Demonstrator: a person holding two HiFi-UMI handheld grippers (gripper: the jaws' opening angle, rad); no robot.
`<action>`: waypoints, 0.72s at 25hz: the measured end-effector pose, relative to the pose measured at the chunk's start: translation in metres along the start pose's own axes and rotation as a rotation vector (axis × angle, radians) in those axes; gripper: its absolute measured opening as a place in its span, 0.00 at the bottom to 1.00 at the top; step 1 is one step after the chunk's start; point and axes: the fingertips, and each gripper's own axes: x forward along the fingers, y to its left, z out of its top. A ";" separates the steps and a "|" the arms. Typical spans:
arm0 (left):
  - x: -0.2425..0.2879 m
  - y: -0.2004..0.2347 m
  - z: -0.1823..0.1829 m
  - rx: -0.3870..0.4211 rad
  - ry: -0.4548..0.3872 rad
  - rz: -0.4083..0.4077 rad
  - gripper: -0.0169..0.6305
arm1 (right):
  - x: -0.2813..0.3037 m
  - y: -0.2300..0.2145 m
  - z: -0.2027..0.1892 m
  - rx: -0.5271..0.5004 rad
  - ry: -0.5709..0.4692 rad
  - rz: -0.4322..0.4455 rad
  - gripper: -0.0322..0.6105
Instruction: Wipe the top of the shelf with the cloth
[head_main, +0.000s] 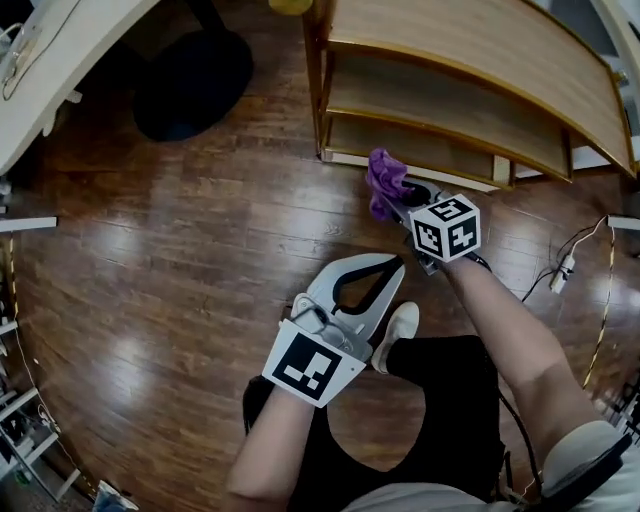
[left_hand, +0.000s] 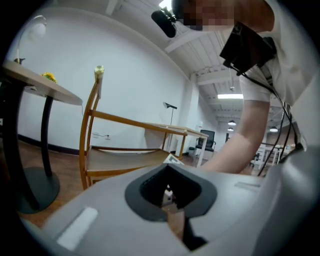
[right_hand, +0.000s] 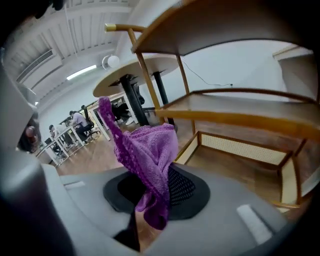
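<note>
A purple knitted cloth (head_main: 385, 180) hangs bunched from my right gripper (head_main: 394, 203), which is shut on it low in front of the wooden shelf (head_main: 470, 60). In the right gripper view the cloth (right_hand: 147, 150) stands up out of the jaws of the gripper (right_hand: 155, 197), with the shelf's boards (right_hand: 240, 117) above and to the right. The shelf top is bare in the head view. My left gripper (head_main: 395, 265) is held lower, near the person's legs; its jaws are shut and hold nothing. From the left gripper (left_hand: 170, 197) the shelf (left_hand: 125, 150) shows ahead.
A round table's black base (head_main: 190, 80) stands on the wooden floor left of the shelf. A white desk (head_main: 60, 50) cuts the top-left corner. Cables and a plug (head_main: 565, 268) lie at the right. The person's shoe (head_main: 398, 330) is below the grippers.
</note>
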 end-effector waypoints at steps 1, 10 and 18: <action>0.008 0.011 -0.010 0.013 -0.009 -0.004 0.05 | 0.025 -0.006 -0.006 0.006 0.002 0.008 0.20; 0.022 0.083 -0.084 0.005 0.000 0.036 0.05 | 0.182 -0.050 -0.012 0.073 -0.015 0.064 0.20; 0.040 0.097 -0.096 0.025 0.002 -0.008 0.05 | 0.248 -0.064 -0.011 0.155 -0.020 0.101 0.20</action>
